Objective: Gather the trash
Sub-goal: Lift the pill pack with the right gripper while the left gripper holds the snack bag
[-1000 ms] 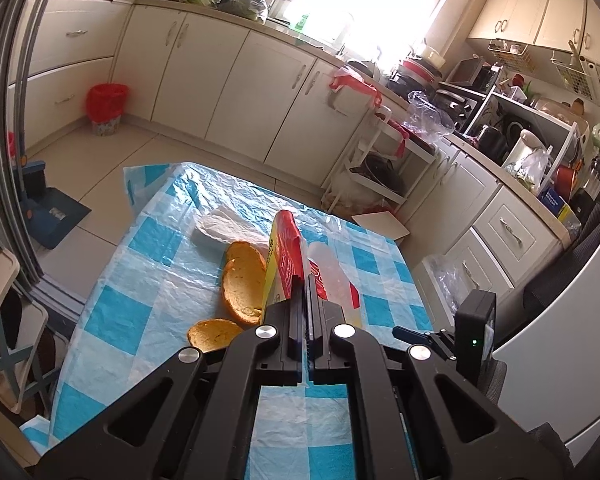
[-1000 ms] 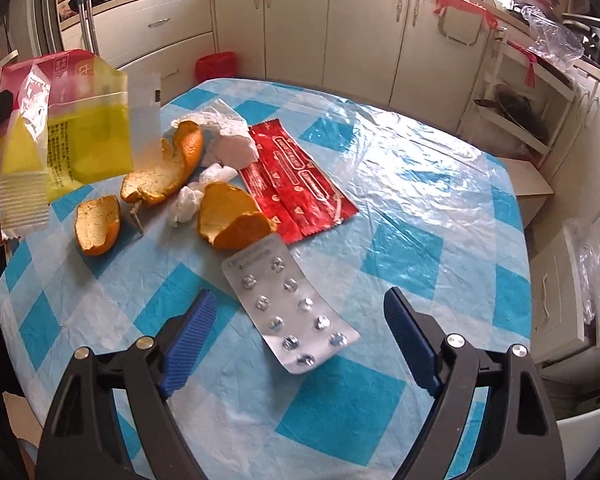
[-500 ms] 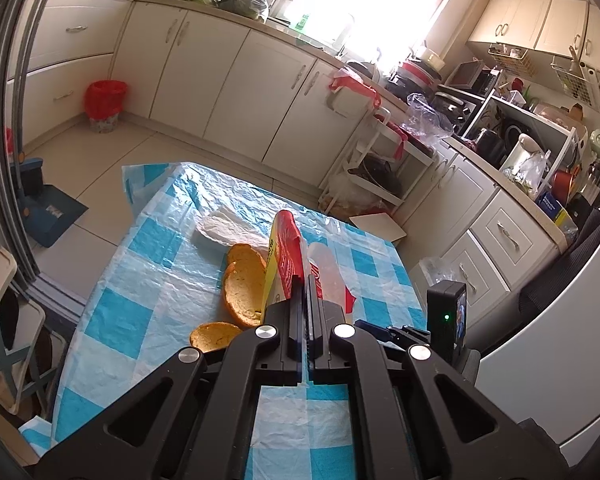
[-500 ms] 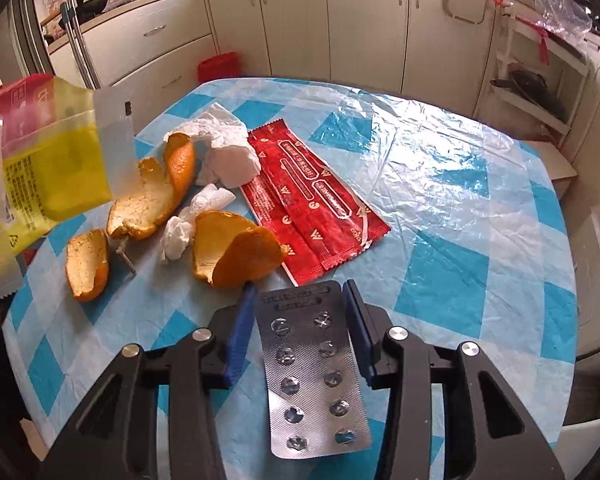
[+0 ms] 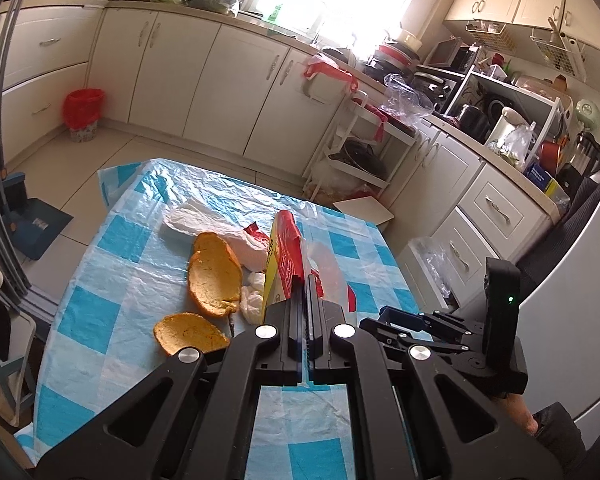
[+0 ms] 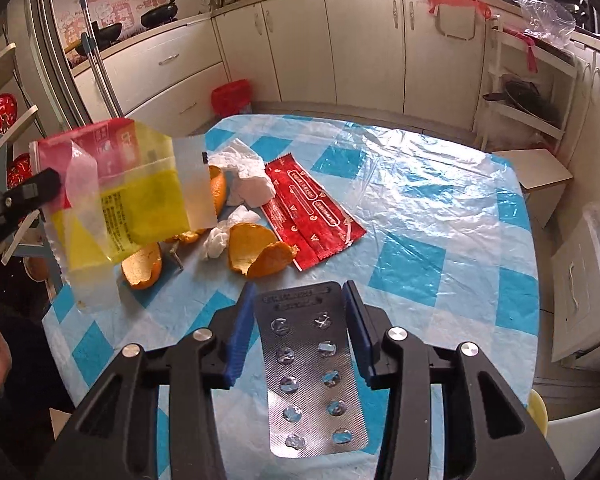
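My left gripper (image 5: 304, 280) is shut on a red and yellow plastic wrapper (image 5: 282, 256) and holds it edge-on above the table; the wrapper also shows at the left of the right wrist view (image 6: 116, 200). My right gripper (image 6: 300, 300) is shut on a silver pill blister pack (image 6: 312, 376), its blue pads against the pack's two long edges. On the blue checked tablecloth (image 6: 420, 208) lie orange peels (image 6: 256, 252), crumpled tissues (image 6: 252, 188) and red sachets (image 6: 312, 216).
A red-lined bin (image 5: 82, 112) stands on the floor by the far cabinets. A white rack (image 5: 364, 152) and a low stool (image 6: 540, 172) stand beyond the table's far edge. A dustpan (image 5: 32, 220) lies on the floor at left.
My right gripper moved forward over the blister pack and shut on its edges, then lifted it. My left gripper kept hold of the wrapper and shifted a little.
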A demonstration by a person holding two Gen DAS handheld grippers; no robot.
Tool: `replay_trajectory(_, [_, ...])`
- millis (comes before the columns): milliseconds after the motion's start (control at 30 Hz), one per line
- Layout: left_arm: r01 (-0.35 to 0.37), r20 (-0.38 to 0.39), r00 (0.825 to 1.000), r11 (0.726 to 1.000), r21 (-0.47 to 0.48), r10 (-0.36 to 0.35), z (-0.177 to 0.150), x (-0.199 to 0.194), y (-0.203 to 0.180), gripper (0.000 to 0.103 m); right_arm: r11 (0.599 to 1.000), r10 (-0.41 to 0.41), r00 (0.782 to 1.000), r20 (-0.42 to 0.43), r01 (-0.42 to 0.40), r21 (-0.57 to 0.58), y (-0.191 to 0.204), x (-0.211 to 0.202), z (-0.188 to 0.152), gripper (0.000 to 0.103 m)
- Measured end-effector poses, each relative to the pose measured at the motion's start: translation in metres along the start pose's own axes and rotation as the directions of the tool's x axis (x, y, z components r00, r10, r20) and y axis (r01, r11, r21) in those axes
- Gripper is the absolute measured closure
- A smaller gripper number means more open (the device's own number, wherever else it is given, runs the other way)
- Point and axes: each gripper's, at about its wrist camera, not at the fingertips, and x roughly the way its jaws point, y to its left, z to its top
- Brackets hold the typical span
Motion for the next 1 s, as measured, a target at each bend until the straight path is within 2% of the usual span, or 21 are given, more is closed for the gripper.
replay_trajectory(233, [0.024, -0.032, 0.999, 0.998, 0.054, -0.022, -0.013, 0.006, -0.022, 0.101, 1.000, -0.013, 0.999, 0.041, 0.011, 0.028, -0.010, -0.022, -0.004, 0.060])
replay_trajectory(533, [0.007, -0.045, 0.999, 0.992, 0.125, -0.001, -0.023, 0.009, -0.043, 0.101, 0.998, -0.037, 0.997, 0.065, 0.034, 0.048, -0.023, -0.036, -0.015, 0.060])
replay_trajectory(1000, [0.014, -0.053, 0.999, 0.973, 0.229, -0.001, -0.030, 0.020, -0.084, 0.101, 0.986, -0.109, 0.989, 0.104, 0.095, 0.138, -0.067, -0.064, -0.029, 0.059])
